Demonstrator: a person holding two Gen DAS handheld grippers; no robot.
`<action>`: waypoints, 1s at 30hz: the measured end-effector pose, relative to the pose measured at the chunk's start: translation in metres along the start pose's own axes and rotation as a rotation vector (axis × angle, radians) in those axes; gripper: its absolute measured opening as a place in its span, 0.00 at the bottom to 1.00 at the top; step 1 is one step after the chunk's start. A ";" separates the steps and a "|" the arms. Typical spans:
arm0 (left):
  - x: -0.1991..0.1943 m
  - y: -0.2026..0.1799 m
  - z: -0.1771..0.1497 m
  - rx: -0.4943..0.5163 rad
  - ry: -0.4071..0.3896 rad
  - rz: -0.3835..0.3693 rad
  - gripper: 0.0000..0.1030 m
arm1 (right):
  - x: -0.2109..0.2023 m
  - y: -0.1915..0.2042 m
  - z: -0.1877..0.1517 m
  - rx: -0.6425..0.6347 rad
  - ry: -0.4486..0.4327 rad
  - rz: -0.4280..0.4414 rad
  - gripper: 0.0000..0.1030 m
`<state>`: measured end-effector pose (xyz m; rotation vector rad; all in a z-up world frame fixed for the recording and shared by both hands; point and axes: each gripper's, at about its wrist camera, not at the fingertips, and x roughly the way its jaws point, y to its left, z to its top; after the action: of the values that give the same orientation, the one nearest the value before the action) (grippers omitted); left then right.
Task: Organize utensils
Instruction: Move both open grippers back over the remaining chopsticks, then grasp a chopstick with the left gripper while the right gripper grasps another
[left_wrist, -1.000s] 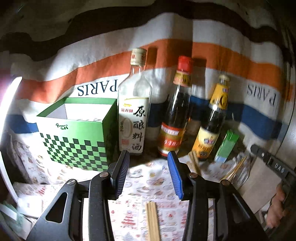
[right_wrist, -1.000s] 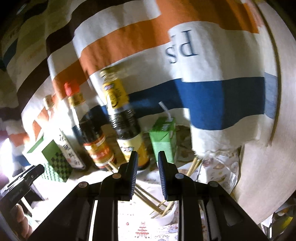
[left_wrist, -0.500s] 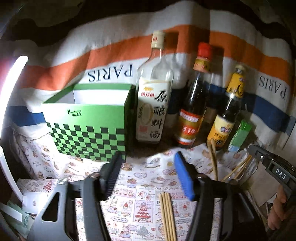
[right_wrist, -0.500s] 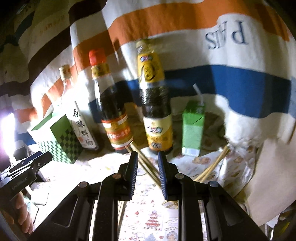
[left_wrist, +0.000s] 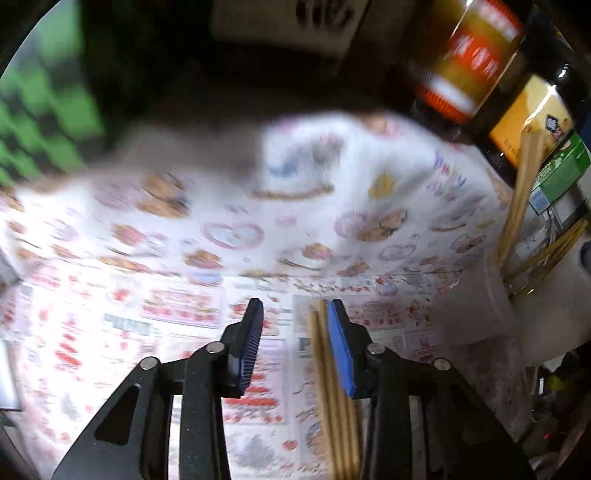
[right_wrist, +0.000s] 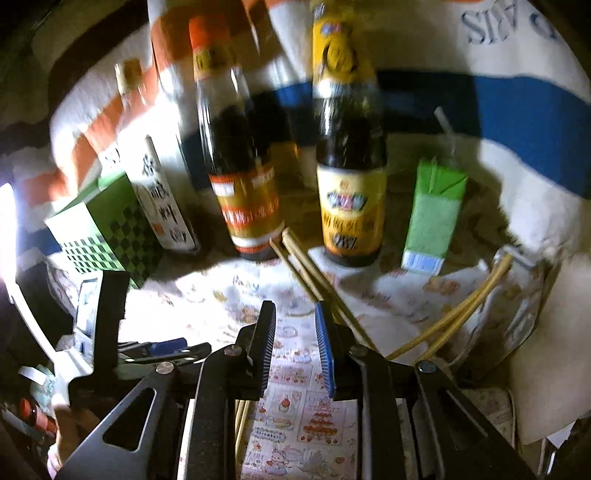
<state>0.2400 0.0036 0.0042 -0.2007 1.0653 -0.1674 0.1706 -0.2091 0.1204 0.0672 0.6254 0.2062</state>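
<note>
Seeing our left gripper (left_wrist: 293, 325) low over the printed table cover (left_wrist: 184, 258), jaws just been closing, now at a narrowish gap with a bundle of wooden chopsticks (left_wrist: 332, 387) lying on the cover between them, hard against the right-hand blue pad (left_wrist: 341, 354); the other pad stands clear of them, so no grip. That view is motion-blurred, so contact with the pad is probably but not certainly there. Our right gripper (right_wrist: 295, 332) has jaws narrow and parallel with only the cover showing between them. Beyond its tips more chopsticks (right_wrist: 306, 266) lean up out of a clear container (right_wrist: 517, 314) towards two dark sauce bottles (right_wrist: 240, 166). Right of those stands a green drink carton (right_wrist: 432, 221); left, a white-labelled bottle (right_wrist: 162, 206) and a green checkered box (right_wrist: 103, 232). Striped cloth (right_wrist: 517, 110) behind everything.
</note>
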 end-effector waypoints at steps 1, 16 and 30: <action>0.007 0.001 0.000 -0.007 0.010 -0.013 0.30 | 0.010 0.003 -0.002 -0.013 0.030 -0.015 0.23; 0.052 -0.001 0.003 -0.002 0.069 0.016 0.27 | 0.073 0.021 -0.022 -0.041 0.178 -0.055 0.23; 0.057 -0.015 -0.006 0.030 0.061 0.039 0.27 | 0.084 0.021 -0.025 -0.040 0.190 -0.065 0.23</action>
<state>0.2612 -0.0245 -0.0440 -0.1480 1.1254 -0.1551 0.2189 -0.1708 0.0540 -0.0117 0.8115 0.1632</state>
